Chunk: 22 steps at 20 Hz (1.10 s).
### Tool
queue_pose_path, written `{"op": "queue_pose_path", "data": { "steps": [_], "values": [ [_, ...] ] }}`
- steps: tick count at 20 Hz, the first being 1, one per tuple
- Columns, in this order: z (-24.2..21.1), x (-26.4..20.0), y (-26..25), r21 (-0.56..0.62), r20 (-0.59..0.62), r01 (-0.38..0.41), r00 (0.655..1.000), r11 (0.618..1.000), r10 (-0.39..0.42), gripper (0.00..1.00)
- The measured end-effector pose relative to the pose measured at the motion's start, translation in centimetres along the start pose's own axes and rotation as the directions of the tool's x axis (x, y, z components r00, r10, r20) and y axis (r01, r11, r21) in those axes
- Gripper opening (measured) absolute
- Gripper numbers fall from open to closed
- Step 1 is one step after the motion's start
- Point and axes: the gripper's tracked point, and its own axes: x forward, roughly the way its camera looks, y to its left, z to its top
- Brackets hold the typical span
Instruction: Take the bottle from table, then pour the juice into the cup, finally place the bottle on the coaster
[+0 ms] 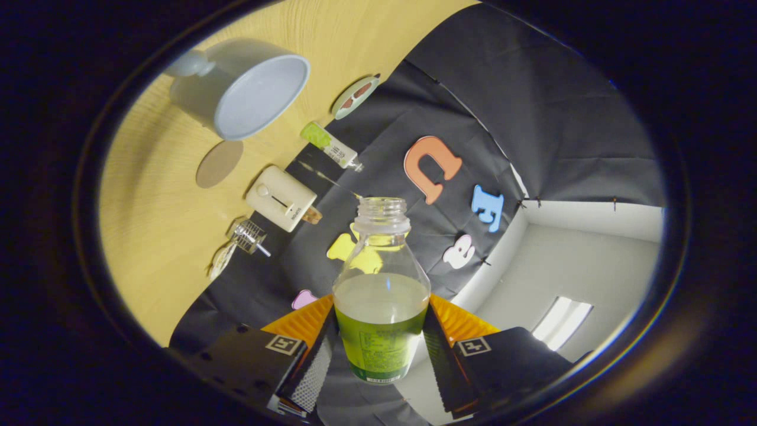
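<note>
Pouring calls for care: the cup (245,86) sits well off from the bottle (381,290), the coaster (219,163) beside the cup. My gripper (378,349) clamps the uncapped bottle (both fingers pressing), so I tilt slowly over the cup.

Clear bottle (381,284) with green label, pale blue cup (242,86), tan coaster (219,164), light wood-grain table (159,225).

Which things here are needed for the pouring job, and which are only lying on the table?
For the job:
- bottle, uncapped, held between the fingers of the hand-held gripper
- cup, empty
- coaster, beside the cup

Lying about:
- small toaster-like box
- tube
- oval dish
- metal whisk-like tool
</note>
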Motion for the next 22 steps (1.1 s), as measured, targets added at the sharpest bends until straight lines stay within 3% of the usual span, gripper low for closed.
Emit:
{"op": "queue_pose_path", "data": {
  "steps": [13,22],
  "values": [
    [-0.4,-0.4,-2.7,0.025,-0.001,0.1,0.995,0.995,-0.1,0.8],
    [-1.6,-0.4,-2.5,0.053,-0.032,0.096,0.995,0.994,-0.095,0.8]
  ]
}}
